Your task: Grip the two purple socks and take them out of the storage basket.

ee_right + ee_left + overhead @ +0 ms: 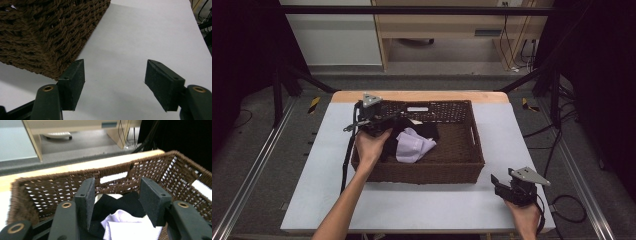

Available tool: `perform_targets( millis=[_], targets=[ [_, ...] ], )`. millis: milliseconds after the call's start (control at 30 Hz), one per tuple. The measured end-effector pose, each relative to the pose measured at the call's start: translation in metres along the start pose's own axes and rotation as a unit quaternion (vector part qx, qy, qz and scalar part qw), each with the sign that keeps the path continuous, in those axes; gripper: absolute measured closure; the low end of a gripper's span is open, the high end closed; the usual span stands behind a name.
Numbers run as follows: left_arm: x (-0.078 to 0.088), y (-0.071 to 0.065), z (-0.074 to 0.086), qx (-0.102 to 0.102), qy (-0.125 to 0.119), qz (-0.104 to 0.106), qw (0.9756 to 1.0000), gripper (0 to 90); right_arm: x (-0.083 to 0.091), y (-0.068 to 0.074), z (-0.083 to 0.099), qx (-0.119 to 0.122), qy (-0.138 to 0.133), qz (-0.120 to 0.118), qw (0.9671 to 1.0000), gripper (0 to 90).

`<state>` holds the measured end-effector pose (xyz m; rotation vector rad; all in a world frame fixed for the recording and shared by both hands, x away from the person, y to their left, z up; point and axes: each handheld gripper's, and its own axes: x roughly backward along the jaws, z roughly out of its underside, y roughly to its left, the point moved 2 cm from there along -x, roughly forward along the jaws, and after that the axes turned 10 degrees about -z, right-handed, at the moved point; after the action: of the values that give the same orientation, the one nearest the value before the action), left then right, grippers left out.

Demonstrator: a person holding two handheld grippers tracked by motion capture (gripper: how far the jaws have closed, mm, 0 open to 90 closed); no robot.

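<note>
A brown wicker basket (462, 165) stands mid-table, holding a pale lilac cloth (413, 145) on a black cloth (424, 130). My left gripper (379, 122) hangs over the basket's left part, open, jaws apart with nothing clamped. In the left gripper view the lilac cloth (130, 226) and black cloth (112, 203) lie just below and beyond the open jaws (117, 203), with the basket's far wall (75, 185) behind. My right gripper (504, 184) rests open near the table's front right. In the right gripper view its jaws (115, 85) frame bare table beside the basket's corner (45, 37).
The white table top (422, 205) has free room in front of and to either side of the basket. A wooden strip (422, 96) runs along the far edge. Beyond it are a pale cabinet (452, 30), cables (512, 50) and dark frame rails.
</note>
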<state>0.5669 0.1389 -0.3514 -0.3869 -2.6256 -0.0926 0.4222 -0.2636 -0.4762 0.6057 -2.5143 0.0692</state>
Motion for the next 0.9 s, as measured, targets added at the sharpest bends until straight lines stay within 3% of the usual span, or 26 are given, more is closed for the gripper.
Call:
perform_targets(
  millis=[267, 300, 333, 367, 467, 600, 700, 800, 833, 900],
  targets=[
    [-0.028, -0.007, 0.013, -0.012, 0.046, -0.005, 0.9989, 45.3, 0.000, -0.001, 0.000, 0.000, 0.000, 0.001, 1.0000, 32.6],
    [-0.034, -0.008, 0.016, -0.016, 0.060, -0.005, 0.9980, 42.8, 0.000, -0.001, 0.000, 0.000, 0.000, 0.001, 1.0000, 32.6],
    [-0.034, -0.008, 0.016, -0.016, 0.060, -0.005, 0.9980, 39.9, 0.000, -0.001, 0.000, -0.001, 0.000, 0.001, 1.0000, 32.6],
    [-0.040, -0.010, 0.020, -0.021, 0.082, -0.005, 0.9964, 38.7, 0.001, -0.001, 0.000, -0.003, 0.000, 0.000, 1.0000, 32.6],
    [-0.048, -0.011, 0.024, -0.019, 0.109, 0.001, 0.9939, 37.2, 0.001, -0.001, 0.000, -0.003, -0.001, -0.001, 1.0000, 32.6],
    [-0.052, -0.012, 0.028, -0.027, 0.124, 0.002, 0.9920, 34.3, 0.000, -0.002, 0.000, -0.002, -0.001, 0.000, 1.0000, 32.6],
    [-0.057, -0.018, 0.034, -0.053, 0.145, -0.002, 0.9880, 33.2, -0.001, -0.002, 0.000, -0.002, -0.001, 0.001, 1.0000, 32.7],
    [-0.059, -0.020, 0.037, -0.066, 0.153, -0.003, 0.9861, 34.1, -0.001, -0.002, 0.000, 0.000, 0.000, 0.002, 1.0000, 32.7],
    [-0.060, -0.022, 0.039, -0.079, 0.164, -0.003, 0.9833, 35.3, -0.001, -0.002, 0.000, -0.001, 0.000, 0.002, 1.0000, 32.7],
    [-0.062, -0.024, 0.042, -0.091, 0.172, -0.008, 0.9808, 36.3, -0.001, -0.002, 0.000, 0.000, 0.000, 0.002, 1.0000, 32.7]
  ],
)
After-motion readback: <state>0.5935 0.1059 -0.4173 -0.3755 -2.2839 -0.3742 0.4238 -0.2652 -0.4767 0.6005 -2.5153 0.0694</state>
